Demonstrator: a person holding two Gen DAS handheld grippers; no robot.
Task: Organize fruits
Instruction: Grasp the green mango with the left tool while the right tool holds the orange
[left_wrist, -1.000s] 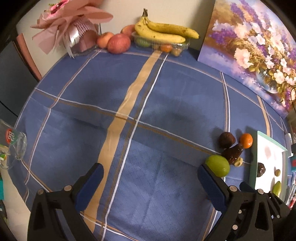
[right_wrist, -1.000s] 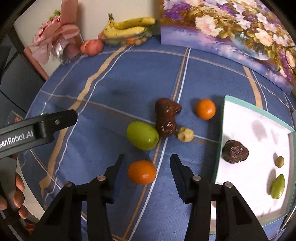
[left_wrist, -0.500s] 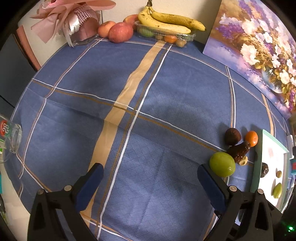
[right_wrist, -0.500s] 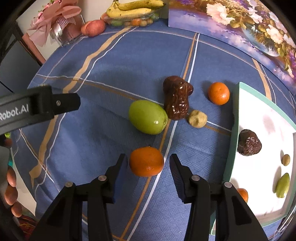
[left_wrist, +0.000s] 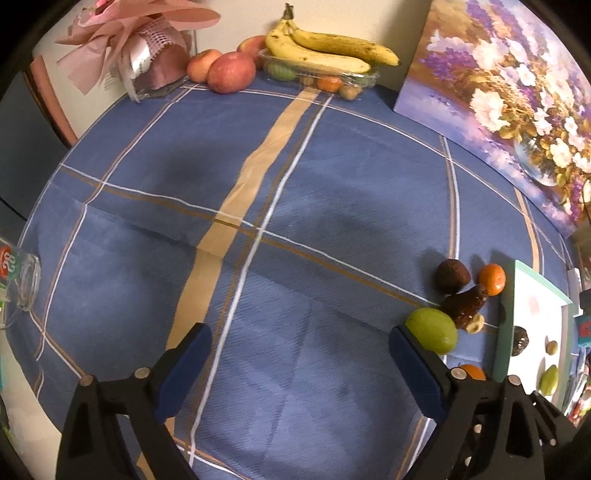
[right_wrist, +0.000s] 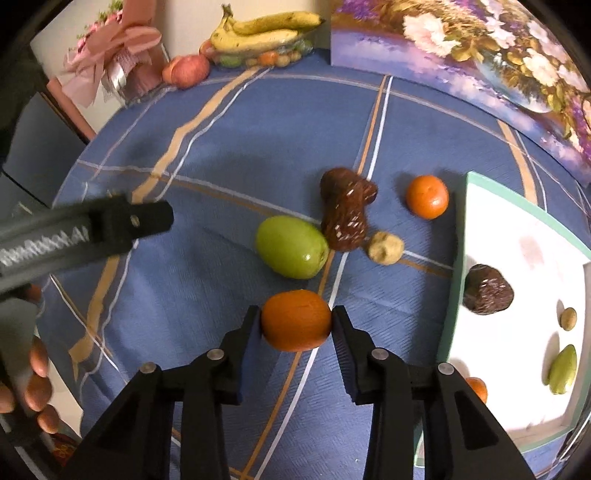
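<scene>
My right gripper (right_wrist: 295, 325) has just been closing and now pinches the orange (right_wrist: 295, 320) on the cloth (right_wrist: 229, 155), just below the green fruit (right_wrist: 291, 252), while my left gripper (left_wrist: 300, 345) hangs wide open, empty.

Ahead of the left gripper (left_wrist: 299, 354): bare tablecloth (left_wrist: 258, 184), free passage. Ahead of the right gripper (right_wrist: 295, 325): green fruit (right_wrist: 291, 252) and dark date (right_wrist: 345, 218) block; tray (right_wrist: 458, 258) walls its right.
</scene>
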